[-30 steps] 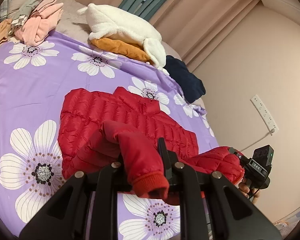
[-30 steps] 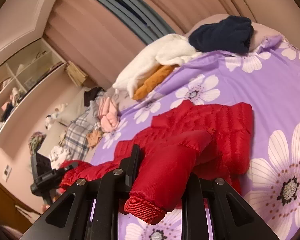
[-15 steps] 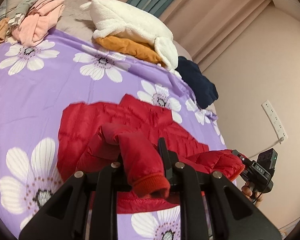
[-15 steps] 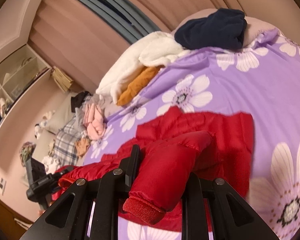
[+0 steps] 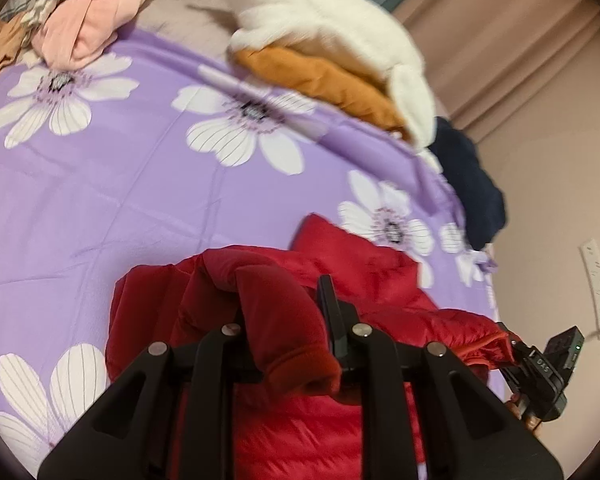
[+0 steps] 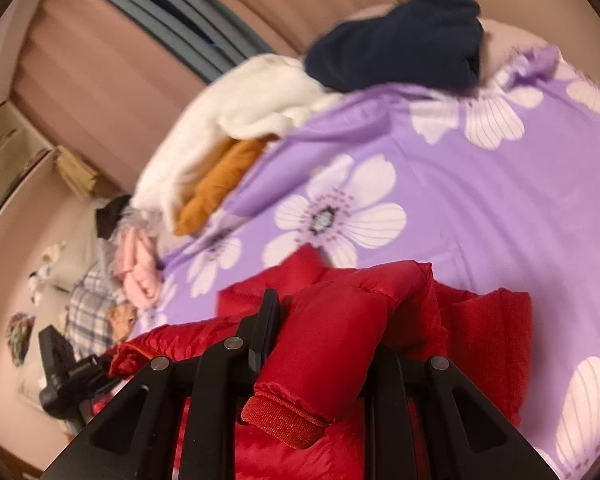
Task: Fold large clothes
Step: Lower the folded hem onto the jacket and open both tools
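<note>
Clamped narrow on a sleeve of the red jacket (image 5: 380,272): left gripper (image 5: 286,332), jaws just easing wider. Same for right gripper (image 6: 324,340), pinching the other sleeve above the purple bedspread (image 6: 480,208).

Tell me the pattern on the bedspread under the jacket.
Purple with large white flowers; the bedspread shows best in the left wrist view.

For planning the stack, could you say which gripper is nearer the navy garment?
Right. The right gripper grips a sleeve on the navy garment's side; the left gripper grips the other sleeve, farther off.

The other tongs' (image 5: 540,368) black body reads "DAS", seen inverted.
</note>
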The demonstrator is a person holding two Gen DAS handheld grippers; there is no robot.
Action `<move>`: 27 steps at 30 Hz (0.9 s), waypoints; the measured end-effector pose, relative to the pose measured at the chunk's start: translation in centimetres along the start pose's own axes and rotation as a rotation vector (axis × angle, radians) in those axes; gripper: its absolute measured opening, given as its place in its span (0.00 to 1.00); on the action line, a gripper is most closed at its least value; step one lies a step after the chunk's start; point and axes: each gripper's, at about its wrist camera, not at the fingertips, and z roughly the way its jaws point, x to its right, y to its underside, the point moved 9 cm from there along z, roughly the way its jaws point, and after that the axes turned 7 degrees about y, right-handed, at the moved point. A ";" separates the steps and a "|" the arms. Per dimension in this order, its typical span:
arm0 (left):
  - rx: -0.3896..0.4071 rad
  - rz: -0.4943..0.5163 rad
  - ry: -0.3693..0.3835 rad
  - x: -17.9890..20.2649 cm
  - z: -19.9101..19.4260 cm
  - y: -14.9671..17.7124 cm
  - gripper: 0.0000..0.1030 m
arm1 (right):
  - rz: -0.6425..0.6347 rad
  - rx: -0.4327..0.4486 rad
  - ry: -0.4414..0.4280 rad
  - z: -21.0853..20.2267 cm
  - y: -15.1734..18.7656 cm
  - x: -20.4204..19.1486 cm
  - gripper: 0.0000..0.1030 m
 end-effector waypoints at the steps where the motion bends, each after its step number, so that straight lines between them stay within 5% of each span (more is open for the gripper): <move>1: -0.002 -0.004 -0.013 -0.4 0.5 0.0 0.21 | 0.006 -0.008 0.005 0.5 -0.1 0.2 0.21; 8: -0.031 -0.026 -0.071 -2.2 2.9 0.4 0.26 | 0.081 -0.069 0.042 2.9 0.4 2.3 0.25; 11: -0.008 -0.076 -0.042 -2.7 2.1 -0.2 0.34 | 0.109 -0.069 0.018 2.5 0.1 2.5 0.35; 14: 0.027 -0.104 -0.031 -2.8 0.8 -1.1 0.48 | 0.152 -0.043 -0.016 1.2 -0.7 2.6 0.52; 17: 0.124 -0.102 -0.122 -3.9 -2.2 -2.7 0.81 | 0.177 -0.003 -0.024 -0.4 -1.6 2.6 0.62; 18: 0.160 -0.105 -0.126 -4.1 -3.3 -3.2 0.84 | 0.177 0.013 -0.019 -0.8 -1.9 2.6 0.64; 21: 0.180 -0.109 -0.125 -4.3 -5.7 -3.5 0.84 | 0.152 0.075 0.005 -2.6 -2.5 2.4 0.66; 27: 0.128 0.078 -0.209 -2.1 -6.7 -0.4 0.83 | 0.019 0.148 0.066 -4.5 -2.2 0.7 0.66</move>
